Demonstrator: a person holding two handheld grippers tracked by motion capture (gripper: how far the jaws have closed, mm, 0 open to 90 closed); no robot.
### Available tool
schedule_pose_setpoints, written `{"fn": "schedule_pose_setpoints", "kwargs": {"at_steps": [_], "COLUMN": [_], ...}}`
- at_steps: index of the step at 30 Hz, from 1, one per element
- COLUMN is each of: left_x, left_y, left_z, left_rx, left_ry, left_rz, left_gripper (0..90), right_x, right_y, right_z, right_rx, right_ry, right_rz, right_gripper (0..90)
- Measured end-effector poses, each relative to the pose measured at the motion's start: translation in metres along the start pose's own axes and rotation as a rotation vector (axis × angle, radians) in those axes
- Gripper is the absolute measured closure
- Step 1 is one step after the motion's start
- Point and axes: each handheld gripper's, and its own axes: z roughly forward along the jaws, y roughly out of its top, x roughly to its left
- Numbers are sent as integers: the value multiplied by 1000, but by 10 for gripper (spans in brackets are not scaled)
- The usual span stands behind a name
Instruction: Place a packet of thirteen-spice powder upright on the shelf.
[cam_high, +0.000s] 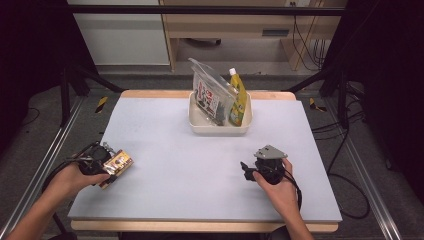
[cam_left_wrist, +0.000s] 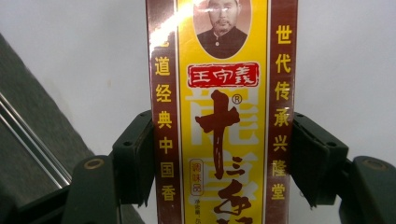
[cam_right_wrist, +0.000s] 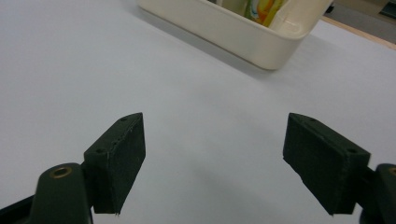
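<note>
At the left edge of the bench (cam_high: 165, 165), the left gripper (cam_left_wrist: 219, 158) has its jaws pressed against both long sides of a yellow and brown spice box (cam_left_wrist: 219, 116), holding it just above the surface near the person's left hand (cam_high: 82, 175). If the box is bound for the cream tub (cam_high: 220, 129) at the far middle, already crowded by a clear packet (cam_high: 210, 95) and a yellow pouch (cam_high: 238, 100), it should travel level and enter the free front gap without knocking them. The right gripper (cam_right_wrist: 215, 163) waits wide open and empty over bare bench, free to steady the tub.
</note>
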Motion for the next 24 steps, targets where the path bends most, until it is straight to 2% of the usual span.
{"fn": "schedule_pose_setpoints", "kwargs": {"at_steps": [2,3,4,5,6,7,8,11,12,14,15,16,19,20,24], "left_x": [-9,-18,-18,-30,-36,-36,-44,-65,-71,-88,-94,-94,-113,-113,-128], "left_y": [12,25,25,41,49,49,59,83,90,108,114,114,135,135,150], "left_z": [-7,-13,-13,-17,-19,-19,-19,-18,-16,-13,-12,-12,-8,-8,-4], "left_rx": [-44,-75,-75,-114,-127,-127,-141,-184,-198,-215,-218,-218,-246,-246,-283], "left_ry": [13,16,16,15,16,16,13,-1,-4,-8,-2,-2,5,5,25], "left_rz": [46,86,86,131,156,156,190,246,269,329,348,348,418,418,467], "left_gripper": [319,318,318,319,318,319,319,318,319,319,318,319,319,319,319], "right_x": [4,8,8,12,14,14,19,23,24,24,23,23,19,19,12], "right_y": [3,8,8,14,17,17,26,33,40,45,48,48,59,59,70], "right_z": [1,3,3,2,1,1,0,1,3,4,4,4,5,5,4], "right_rx": [-1,-4,-4,-12,-22,-22,-35,-33,-36,-38,-41,-41,-30,-30,-23], "right_ry": [18,46,46,86,98,98,136,161,198,222,236,236,272,272,308], "right_rz": [10,37,37,41,45,45,58,70,95,118,130,130,168,168,197], "right_gripper": [202,185,185,170,176,176,202,232,250,278,297,297,343,343,390]}}
